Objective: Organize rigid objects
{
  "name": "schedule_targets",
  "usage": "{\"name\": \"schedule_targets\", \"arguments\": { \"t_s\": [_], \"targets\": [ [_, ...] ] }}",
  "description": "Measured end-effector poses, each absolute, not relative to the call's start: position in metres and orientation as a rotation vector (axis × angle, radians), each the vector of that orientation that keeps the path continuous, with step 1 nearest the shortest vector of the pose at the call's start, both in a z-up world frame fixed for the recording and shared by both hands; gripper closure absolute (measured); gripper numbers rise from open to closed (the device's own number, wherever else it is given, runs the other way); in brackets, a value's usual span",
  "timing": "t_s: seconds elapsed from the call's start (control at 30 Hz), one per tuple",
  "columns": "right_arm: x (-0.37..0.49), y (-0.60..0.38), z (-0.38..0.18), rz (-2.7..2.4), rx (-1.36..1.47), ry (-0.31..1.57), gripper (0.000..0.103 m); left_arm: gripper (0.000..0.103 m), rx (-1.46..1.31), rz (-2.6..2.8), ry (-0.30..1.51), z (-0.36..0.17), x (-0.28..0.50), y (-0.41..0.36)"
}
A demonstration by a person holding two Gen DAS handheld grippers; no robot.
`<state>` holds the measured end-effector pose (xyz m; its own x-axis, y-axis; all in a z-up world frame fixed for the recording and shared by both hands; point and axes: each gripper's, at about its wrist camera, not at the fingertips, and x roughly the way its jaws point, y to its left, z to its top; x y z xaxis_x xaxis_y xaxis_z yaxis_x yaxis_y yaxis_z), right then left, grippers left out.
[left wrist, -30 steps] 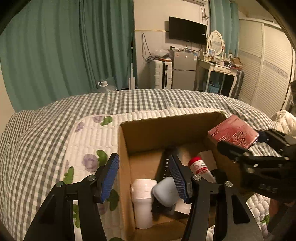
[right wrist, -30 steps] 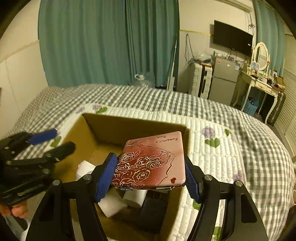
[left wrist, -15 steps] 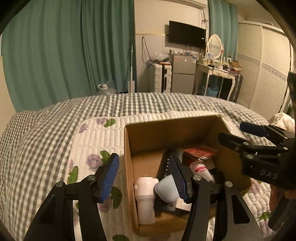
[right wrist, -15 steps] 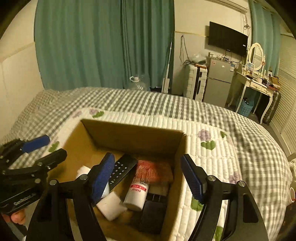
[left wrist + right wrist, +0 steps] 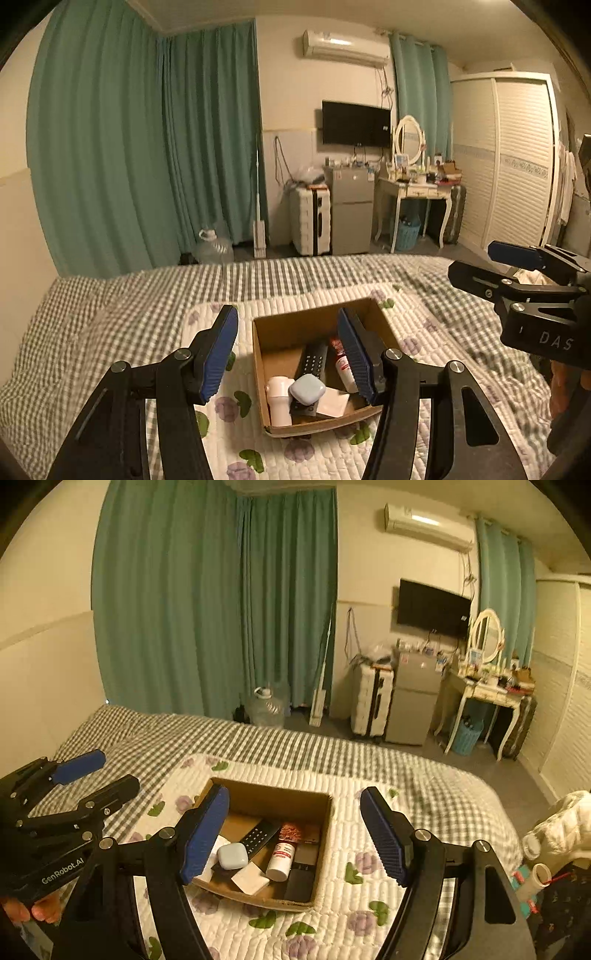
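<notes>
An open cardboard box (image 5: 291, 328) (image 5: 273, 797) sits on the quilted bed. It holds a black remote (image 5: 258, 836), a pale blue case (image 5: 232, 854), a white bottle with a red label (image 5: 280, 860), the pink rose tin (image 5: 299, 830), a white cup (image 5: 279, 400) and a white card (image 5: 251, 882). My left gripper (image 5: 288, 358) is open and empty, high above the box. My right gripper (image 5: 295, 834) is open and empty, also high above the box. Each gripper shows at the edge of the other's view.
The box rests on a white floral quilt (image 5: 369, 915) over a grey checked bedspread (image 5: 129, 295). Beyond the bed stand teal curtains (image 5: 147, 147), a water jug (image 5: 214, 249), a suitcase and small fridge (image 5: 351, 218), a dressing table (image 5: 417, 188) and a wardrobe (image 5: 509, 158).
My right gripper opened and the pink rose tin dropped into the box. Both grippers then rose and pulled back, so the box looks smaller and lower.
</notes>
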<state>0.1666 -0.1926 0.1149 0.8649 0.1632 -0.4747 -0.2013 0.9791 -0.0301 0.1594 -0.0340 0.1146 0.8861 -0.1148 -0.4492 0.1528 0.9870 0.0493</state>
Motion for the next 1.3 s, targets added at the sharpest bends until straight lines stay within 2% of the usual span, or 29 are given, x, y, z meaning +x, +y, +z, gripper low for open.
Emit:
{"name": "schedule_targets", "arguments": {
  "t_s": [0.1,0.2,0.3,0.37,0.47,0.53,0.83,1.13,1.3],
  "targets": [
    [0.142,-0.195,0.132,0.192,-0.081,0.443,0.029,0.044,0.080,-0.138,0.417,0.128,0.139,-0.031],
    [0.121,-0.197,0.139,0.183,-0.079,0.417,0.028,0.035,0.075,-0.134,0.382,0.132,0.123,-0.027],
    [0.105,-0.202,0.135,0.174,-0.065,0.386,0.017,0.028,0.072,-0.127,0.352,0.128,0.108,-0.022],
    [0.094,-0.205,0.124,0.168,-0.051,0.355,0.010,0.018,0.071,-0.110,0.338,0.119,0.100,-0.019],
    [0.089,-0.210,0.103,0.128,-0.024,0.305,0.000,0.009,0.058,-0.075,0.315,0.102,0.098,-0.014],
    [0.093,-0.211,0.088,0.115,-0.026,0.281,0.000,0.005,0.069,-0.044,0.298,0.088,0.101,-0.014],
    [0.120,-0.210,0.024,0.095,-0.010,0.304,0.000,0.001,0.105,-0.026,0.256,0.043,0.114,-0.016],
    [0.119,-0.207,-0.013,0.073,-0.028,0.296,0.000,0.000,0.071,-0.017,0.281,0.004,0.119,-0.009],
    [0.123,-0.206,-0.024,0.072,-0.016,0.323,0.000,0.000,0.063,-0.016,0.293,-0.001,0.118,-0.006]
  ]
}}
